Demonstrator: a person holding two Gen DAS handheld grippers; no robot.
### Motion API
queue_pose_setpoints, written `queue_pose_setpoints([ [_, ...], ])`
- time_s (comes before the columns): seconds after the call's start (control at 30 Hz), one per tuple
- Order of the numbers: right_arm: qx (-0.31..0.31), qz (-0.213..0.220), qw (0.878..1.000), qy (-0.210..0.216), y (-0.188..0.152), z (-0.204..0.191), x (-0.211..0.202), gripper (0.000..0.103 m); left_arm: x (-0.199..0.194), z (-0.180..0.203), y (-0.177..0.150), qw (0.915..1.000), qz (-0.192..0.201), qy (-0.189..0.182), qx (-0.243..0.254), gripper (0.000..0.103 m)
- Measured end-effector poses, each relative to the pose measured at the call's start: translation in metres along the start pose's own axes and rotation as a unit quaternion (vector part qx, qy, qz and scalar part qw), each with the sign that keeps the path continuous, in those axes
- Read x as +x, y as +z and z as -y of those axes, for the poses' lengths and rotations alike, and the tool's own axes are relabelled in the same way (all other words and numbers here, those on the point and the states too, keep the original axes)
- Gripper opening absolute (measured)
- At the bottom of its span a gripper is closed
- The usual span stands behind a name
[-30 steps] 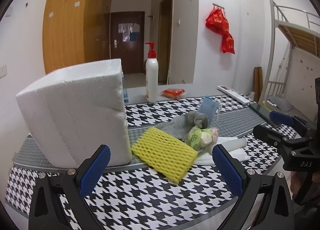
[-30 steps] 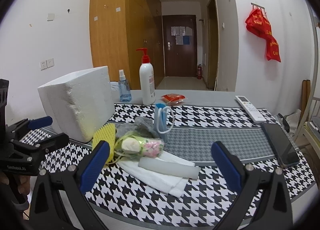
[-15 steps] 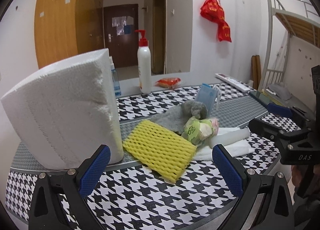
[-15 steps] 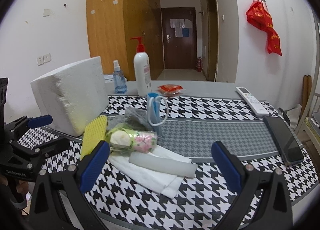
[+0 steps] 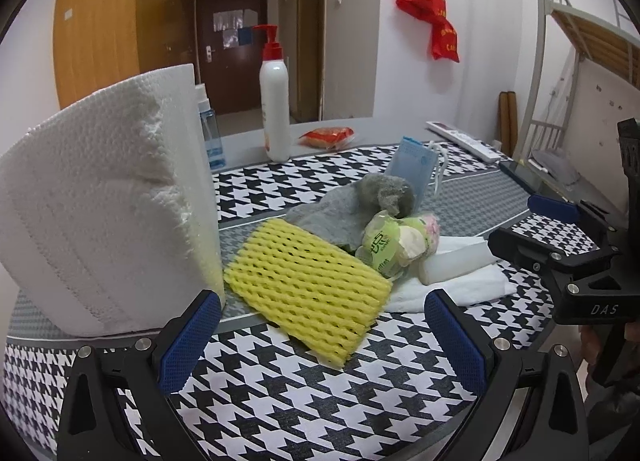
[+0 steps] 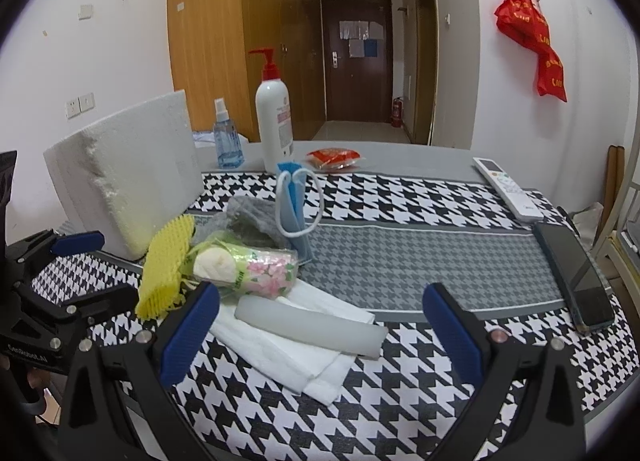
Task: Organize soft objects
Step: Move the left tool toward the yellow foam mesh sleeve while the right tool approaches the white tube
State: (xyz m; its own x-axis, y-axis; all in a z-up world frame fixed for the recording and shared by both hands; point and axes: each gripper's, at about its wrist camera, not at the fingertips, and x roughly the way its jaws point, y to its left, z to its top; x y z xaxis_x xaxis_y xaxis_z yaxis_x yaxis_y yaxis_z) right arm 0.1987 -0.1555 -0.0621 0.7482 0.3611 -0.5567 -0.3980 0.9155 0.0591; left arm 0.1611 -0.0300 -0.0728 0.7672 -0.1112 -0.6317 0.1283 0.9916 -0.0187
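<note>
Both tools wide open, holding nothing. I'd bring the left tool (image 5: 322,335) low over the yellow net (image 5: 308,287), pinching its near edge so it doesn't drag the pile.

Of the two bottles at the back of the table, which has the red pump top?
The tall white bottle. The small clear blue bottle beside it, nearer the foam block, has a spray top instead.

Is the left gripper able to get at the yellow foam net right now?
Probably yes. The left gripper is open, and the yellow foam net lies just ahead with its near end uncovered.
</note>
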Motion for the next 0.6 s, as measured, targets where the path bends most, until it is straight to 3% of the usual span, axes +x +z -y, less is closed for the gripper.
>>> queue_pose_setpoints([
  [0.13, 0.003, -0.01, 1.0, -0.001, -0.001, 0.002, 0.008, 0.103, 0.007, 0.001, 0.001, 0.9999, -0.011, -0.009, 0.006, 0.1],
  [0.2, 0.006, -0.014, 1.0, 0.001, -0.002, 0.005, 0.01, 0.103, 0.01, 0.002, 0.001, 0.9997, -0.018, -0.014, 0.006, 0.092],
  [0.6, -0.007, -0.033, 0.999, 0.009, -0.003, 0.009, 0.02, 0.103, 0.031, 0.005, 0.001, 0.9987, -0.044, -0.017, 0.02, 0.078],
])
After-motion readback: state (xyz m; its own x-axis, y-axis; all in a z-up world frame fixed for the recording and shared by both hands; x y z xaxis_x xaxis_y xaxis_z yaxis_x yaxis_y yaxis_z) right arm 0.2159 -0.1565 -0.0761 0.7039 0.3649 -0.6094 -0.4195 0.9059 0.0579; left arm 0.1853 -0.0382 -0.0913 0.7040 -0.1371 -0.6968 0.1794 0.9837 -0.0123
